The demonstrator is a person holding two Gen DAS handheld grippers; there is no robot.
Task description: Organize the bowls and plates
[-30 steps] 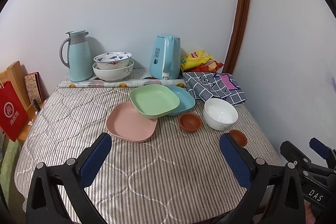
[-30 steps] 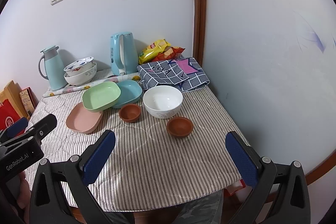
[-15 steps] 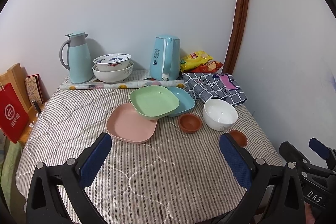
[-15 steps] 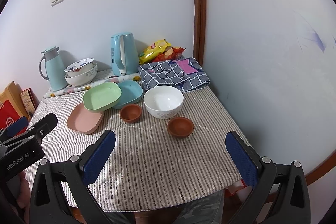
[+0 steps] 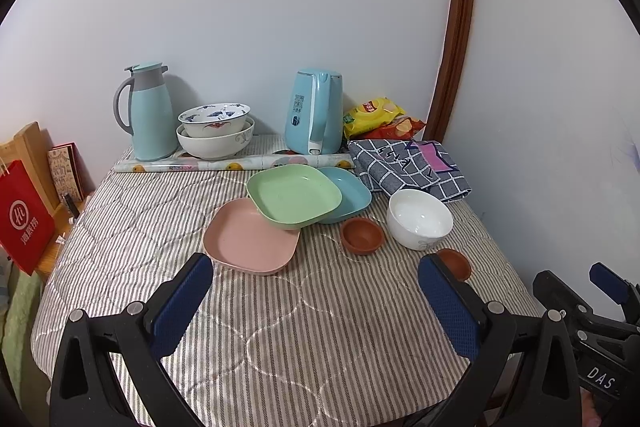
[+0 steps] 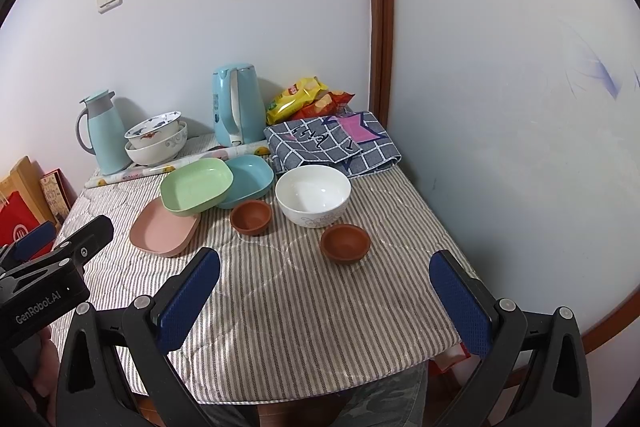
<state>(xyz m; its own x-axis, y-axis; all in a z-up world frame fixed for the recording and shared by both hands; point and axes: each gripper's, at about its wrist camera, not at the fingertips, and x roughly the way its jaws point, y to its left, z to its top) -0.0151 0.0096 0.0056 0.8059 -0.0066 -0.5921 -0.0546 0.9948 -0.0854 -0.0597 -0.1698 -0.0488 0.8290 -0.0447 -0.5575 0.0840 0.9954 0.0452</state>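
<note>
On the striped table a green plate [image 5: 294, 195] lies tilted over a pink plate [image 5: 250, 237] and a blue plate [image 5: 352, 193]. To their right stand a small brown bowl [image 5: 362, 235], a white bowl [image 5: 419, 218] and a second brown bowl [image 5: 454, 262]. The same items show in the right wrist view: green plate [image 6: 196, 186], pink plate [image 6: 164, 231], blue plate [image 6: 250, 179], white bowl [image 6: 313, 194], brown bowls [image 6: 251, 217] [image 6: 345, 242]. My left gripper [image 5: 316, 299] and right gripper [image 6: 326, 293] are both open and empty, held above the table's near edge.
At the back stand a thermos jug [image 5: 148, 113], two stacked patterned bowls [image 5: 215, 131], a blue kettle [image 5: 316, 111], snack bags [image 5: 378, 117], a rolled mat [image 5: 234, 163] and a folded checked cloth [image 5: 408, 165]. The wall [image 6: 500, 107] runs along the table's right side. A red bag [image 5: 22, 219] stands left.
Both views shift very slightly; the objects on the table have not moved and both grippers stay open.
</note>
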